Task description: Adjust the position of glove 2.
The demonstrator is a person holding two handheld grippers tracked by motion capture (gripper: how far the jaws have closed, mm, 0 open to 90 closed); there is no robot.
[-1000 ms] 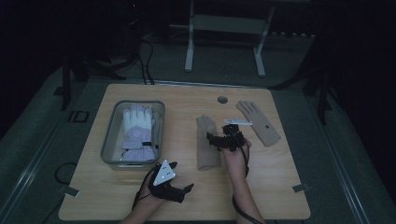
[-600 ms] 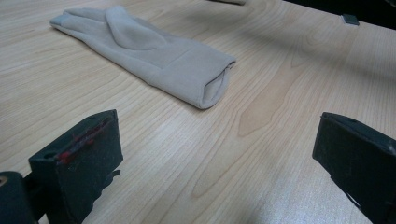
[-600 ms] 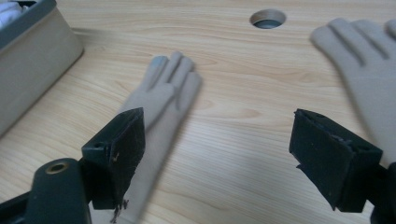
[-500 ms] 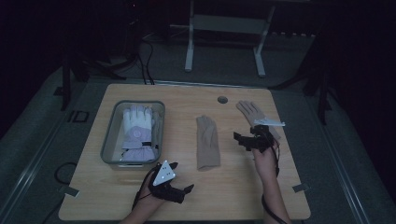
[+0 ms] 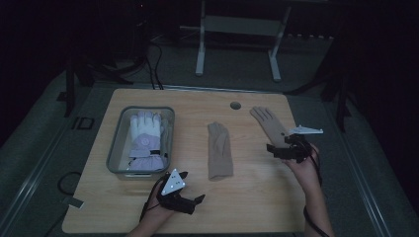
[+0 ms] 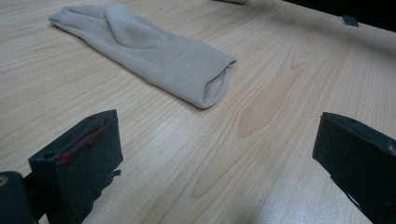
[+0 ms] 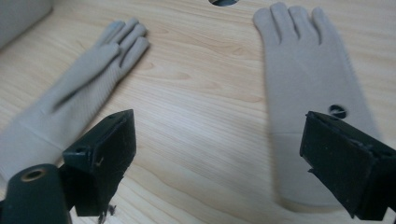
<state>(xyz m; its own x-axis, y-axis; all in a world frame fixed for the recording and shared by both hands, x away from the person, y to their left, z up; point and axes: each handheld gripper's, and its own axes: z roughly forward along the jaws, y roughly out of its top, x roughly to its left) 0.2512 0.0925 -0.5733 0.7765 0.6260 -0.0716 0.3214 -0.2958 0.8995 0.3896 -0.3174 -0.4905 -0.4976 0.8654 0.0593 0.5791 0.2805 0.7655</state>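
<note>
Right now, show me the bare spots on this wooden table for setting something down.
Free patches: the strip between the clear plastic bin and the folded beige fabric glove; the near edge between the left gripper and the right forearm. Crowded: the right side, where the right gripper hovers over the flat beige glove.

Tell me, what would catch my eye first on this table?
Probably the two beige gloves lying flat on the wooden table: one glove in the middle, the other glove toward the right, with the right gripper, jaws open, just at its cuff. At the left, a clear bin holds a white and lilac glove, and the left gripper rests open near the front edge.
</note>
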